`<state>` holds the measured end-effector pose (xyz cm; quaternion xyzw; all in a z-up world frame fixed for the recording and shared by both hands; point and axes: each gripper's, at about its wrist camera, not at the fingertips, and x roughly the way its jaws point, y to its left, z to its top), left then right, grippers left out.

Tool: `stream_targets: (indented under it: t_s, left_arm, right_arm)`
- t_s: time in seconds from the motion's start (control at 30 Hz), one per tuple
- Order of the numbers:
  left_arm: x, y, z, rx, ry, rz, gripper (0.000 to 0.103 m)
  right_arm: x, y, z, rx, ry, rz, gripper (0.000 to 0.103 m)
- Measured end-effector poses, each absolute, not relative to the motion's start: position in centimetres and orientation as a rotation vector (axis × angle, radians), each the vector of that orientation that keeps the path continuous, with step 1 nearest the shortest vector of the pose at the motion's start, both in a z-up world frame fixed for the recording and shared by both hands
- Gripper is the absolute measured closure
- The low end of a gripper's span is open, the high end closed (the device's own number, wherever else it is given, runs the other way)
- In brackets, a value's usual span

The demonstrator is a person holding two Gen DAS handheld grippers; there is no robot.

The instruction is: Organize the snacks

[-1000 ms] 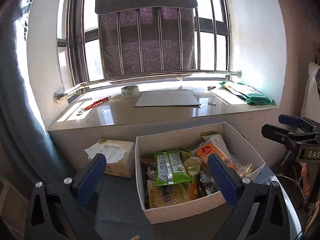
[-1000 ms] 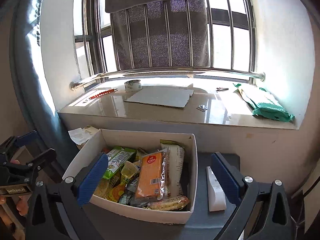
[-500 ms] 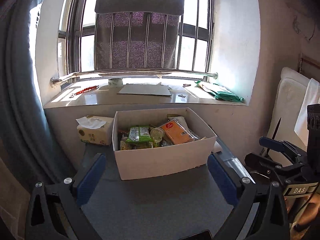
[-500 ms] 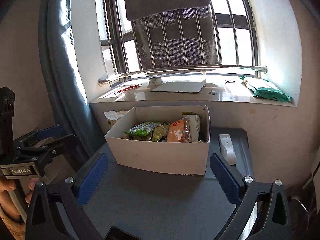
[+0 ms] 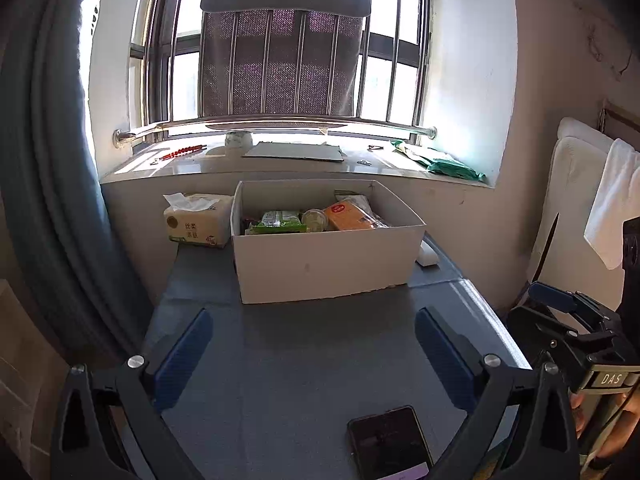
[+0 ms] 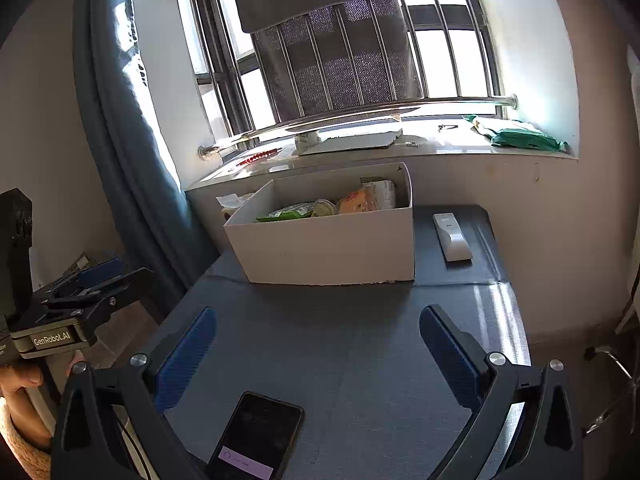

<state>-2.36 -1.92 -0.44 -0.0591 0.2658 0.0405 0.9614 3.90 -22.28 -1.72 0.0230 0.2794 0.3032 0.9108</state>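
A white cardboard box sits at the far end of the grey counter, just below the window sill. Inside the box lie the snacks: a green packet toward its left side, a small clear cup beside that, and an orange packet toward its right, with a pale wrapper behind it. Just left of the box stands a tissue pack, touching the wall under the sill. Right of the box a white remote lies flat on the counter. Nearer than the box, at the counter's front edge, a dark phone lies face up.

The left hand-held gripper hangs over the counter well short of the box, its blue-padded jaws spread wide and empty. The right hand-held gripper is likewise in front of the box, released, with nothing between its pads. On the sill behind the box rest a flat sheet of cardboard and a green bag.
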Motion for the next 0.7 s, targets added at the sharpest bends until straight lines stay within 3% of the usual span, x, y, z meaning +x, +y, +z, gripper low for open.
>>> stream_targets:
  t_s: [0.7]
  left_arm:
    - [-1.56,-1.56,-0.93,-0.118,0.558,0.095,0.000]
  right_arm:
    - [3.34,-21.35,-1.64,0.009,0.578,0.617,0.000]
